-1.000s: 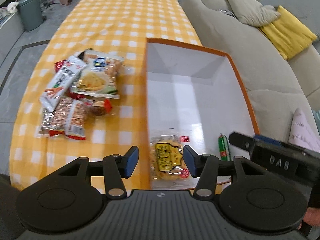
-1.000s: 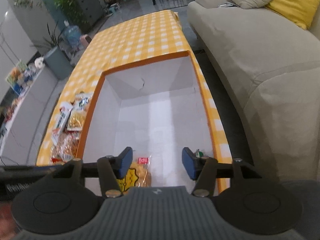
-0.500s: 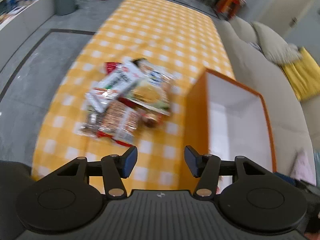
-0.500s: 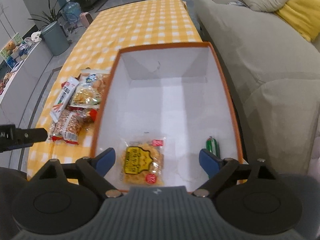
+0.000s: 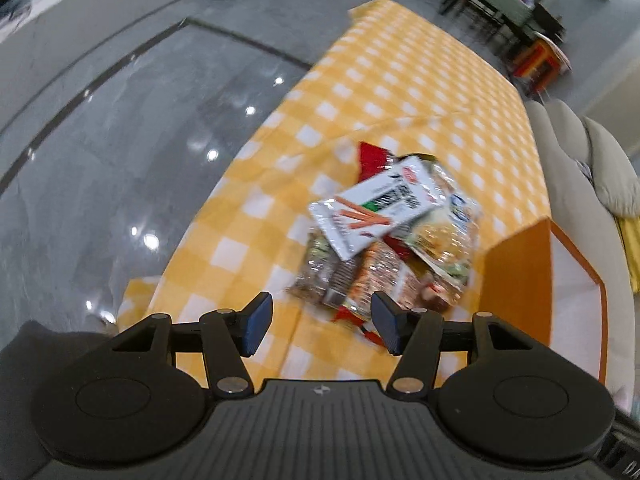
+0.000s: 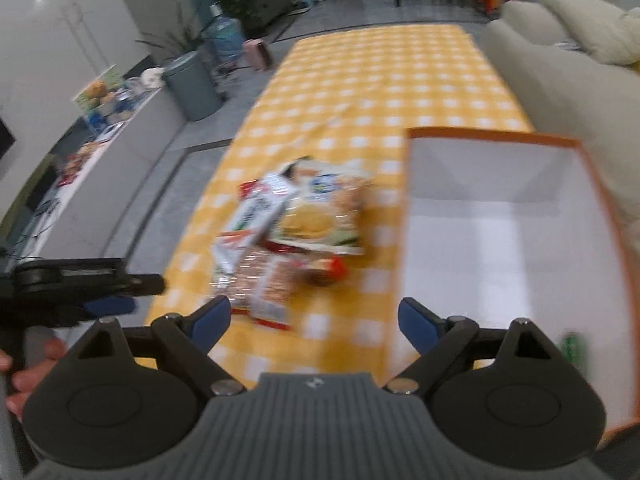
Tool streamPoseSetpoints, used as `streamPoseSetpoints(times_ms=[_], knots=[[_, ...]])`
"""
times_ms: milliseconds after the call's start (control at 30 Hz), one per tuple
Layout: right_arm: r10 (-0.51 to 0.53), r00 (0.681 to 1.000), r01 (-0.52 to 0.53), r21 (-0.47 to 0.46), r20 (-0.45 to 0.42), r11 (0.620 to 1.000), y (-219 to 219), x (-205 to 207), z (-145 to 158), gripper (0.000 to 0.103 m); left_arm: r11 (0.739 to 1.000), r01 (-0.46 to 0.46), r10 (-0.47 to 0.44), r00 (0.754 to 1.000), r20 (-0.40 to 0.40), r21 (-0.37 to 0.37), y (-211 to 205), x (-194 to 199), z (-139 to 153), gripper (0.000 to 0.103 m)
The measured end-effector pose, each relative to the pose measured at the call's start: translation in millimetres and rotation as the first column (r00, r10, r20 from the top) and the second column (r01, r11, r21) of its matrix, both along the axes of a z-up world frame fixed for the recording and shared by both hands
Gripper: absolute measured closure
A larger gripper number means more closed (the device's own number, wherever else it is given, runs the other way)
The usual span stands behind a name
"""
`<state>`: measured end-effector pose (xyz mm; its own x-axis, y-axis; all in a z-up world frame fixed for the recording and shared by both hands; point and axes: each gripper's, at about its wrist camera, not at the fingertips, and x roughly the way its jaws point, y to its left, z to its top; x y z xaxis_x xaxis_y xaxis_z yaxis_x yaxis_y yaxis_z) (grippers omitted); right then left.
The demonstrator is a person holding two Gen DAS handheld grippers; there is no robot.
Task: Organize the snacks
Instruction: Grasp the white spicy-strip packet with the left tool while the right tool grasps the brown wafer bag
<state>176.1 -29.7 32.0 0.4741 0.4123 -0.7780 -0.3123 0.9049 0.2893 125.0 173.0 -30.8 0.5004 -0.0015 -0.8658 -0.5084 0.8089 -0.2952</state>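
Standing on the table (image 6: 372,80), one orange box (image 6: 500,240) holds one green packet (image 6: 573,345); both hand-held grippers, left (image 5: 318,322) and right (image 6: 314,322), are spread, empty.

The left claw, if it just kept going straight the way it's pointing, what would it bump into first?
Probably the pile of snack packets on the yellow checked tablecloth. The left claw is open and empty, aimed at the pile's near edge, though blur makes depth uncertain.
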Motion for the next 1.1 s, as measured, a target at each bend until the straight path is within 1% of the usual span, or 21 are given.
streamPoseSetpoints(times_ms=[67, 133, 200, 300, 467, 567, 700, 767, 800, 933, 967, 1033, 1100], knots=[[0.004, 0.999, -0.003, 0.033, -0.041, 0.999, 19, 8, -12, 0.014, 0.999, -0.041, 0.040, 0.999, -0.007, -0.024, 10, -1, -8, 0.036], [-0.021, 0.995, 0.028, 0.068, -0.100, 0.997, 33, 16, -27, 0.014, 0.995, -0.085, 0.084, 0.996, -0.024, -0.046, 21, -2, -13, 0.036], [-0.046, 0.984, 0.062, 0.087, -0.172, 0.994, 47, 30, -46, 0.014, 0.993, -0.105, 0.104, 0.994, -0.026, -0.059, 28, -3, -16, 0.036], [-0.086, 0.965, 0.105, 0.063, -0.248, 0.993, 66, 49, -73, 0.014, 0.990, -0.120, 0.118, 0.993, -0.033, -0.072, 38, -1, -21, 0.036], [-0.151, 0.945, 0.168, 0.035, -0.290, 0.985, 87, 67, -103, 0.014, 0.987, -0.129, 0.124, 0.991, -0.053, -0.101, 46, 1, -28, 0.036], [-0.167, 0.942, 0.183, 0.029, -0.290, 0.983, 97, 72, -115, 0.014, 0.986, -0.125, 0.119, 0.991, -0.057, -0.106, 46, 1, -29, 0.036], [-0.159, 0.951, 0.169, 0.016, -0.265, 0.985, 110, 70, -126, 0.016, 0.987, -0.120, 0.114, 0.992, -0.061, -0.106, 46, 2, -30, 0.036], [-0.160, 0.958, 0.168, 0.015, -0.239, 0.986, 112, 67, -128, 0.022, 0.987, -0.122, 0.115, 0.991, -0.067, -0.101, 44, 3, -31, 0.036], [-0.162, 0.962, 0.168, 0.007, -0.221, 0.986, 113, 65, -129, 0.028, 0.988, -0.123, 0.116, 0.991, -0.070, -0.098, 44, 4, -31, 0.036], [-0.145, 0.976, 0.145, -0.014, -0.165, 0.989, 107, 57, -130, 0.044, 0.990, -0.113, 0.107, 0.992, -0.068, -0.087, 41, 6, -33, 0.036], [-0.127, 0.979, 0.126, -0.018, -0.158, 0.992, 106, 56, -129, 0.045, 0.991, -0.101, 0.097, 0.994, -0.044, -0.093, 39, 7, -31, 0.037], [-0.084, 0.986, 0.081, -0.022, -0.141, 0.996, 103, 53, -128, 0.048, 0.991, -0.061, 0.065, 0.997, 0.032, -0.120, 38, 6, -25, 0.037], [-0.056, 0.989, 0.054, -0.013, -0.135, 0.998, 97, 50, -128, 0.048, 0.990, -0.014, 0.031, 0.992, 0.121, -0.139, 36, 5, -15, 0.036]])
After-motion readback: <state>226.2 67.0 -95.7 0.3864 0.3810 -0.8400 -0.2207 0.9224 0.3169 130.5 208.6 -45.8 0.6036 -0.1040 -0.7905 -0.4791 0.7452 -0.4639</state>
